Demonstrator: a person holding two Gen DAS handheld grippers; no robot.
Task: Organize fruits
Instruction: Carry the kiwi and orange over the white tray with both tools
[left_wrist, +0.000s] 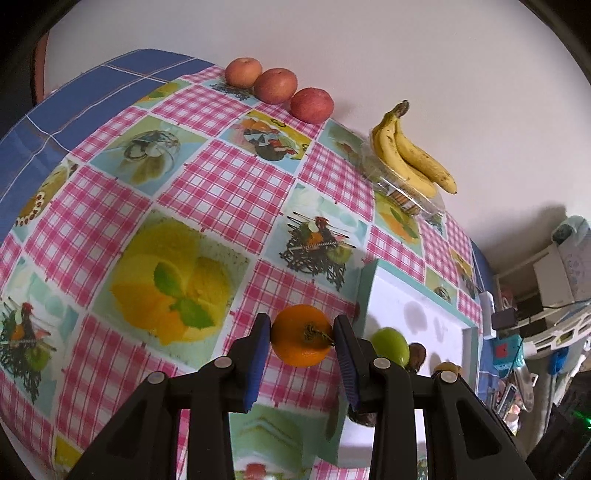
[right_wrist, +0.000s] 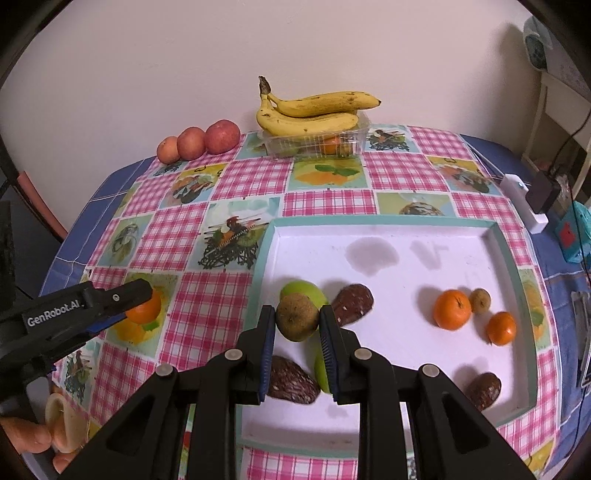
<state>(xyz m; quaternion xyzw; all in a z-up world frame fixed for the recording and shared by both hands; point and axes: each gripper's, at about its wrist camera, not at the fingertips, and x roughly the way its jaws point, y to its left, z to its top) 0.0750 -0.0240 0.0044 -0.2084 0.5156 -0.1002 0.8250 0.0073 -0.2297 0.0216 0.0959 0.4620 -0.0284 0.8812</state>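
Our left gripper (left_wrist: 302, 336) clamps an orange (left_wrist: 301, 335) over the tablecloth (left_wrist: 221, 184), left of the tray (right_wrist: 369, 221); our right gripper (right_wrist: 297, 321) pinches a kiwi (right_wrist: 296, 321) above the tray's near-left corner. We should lift each straight, grips steady.

Pink gingham tablecloth (right_wrist: 229, 181), yellow bananas (right_wrist: 314, 110), white tray (right_wrist: 424, 236), orange tangerine (left_wrist: 301, 335)

A glossy printed tablecloth (right_wrist: 229, 173) is seen, a clear plastic punnet (right_wrist: 314, 142), a matt white tray (right_wrist: 443, 254).
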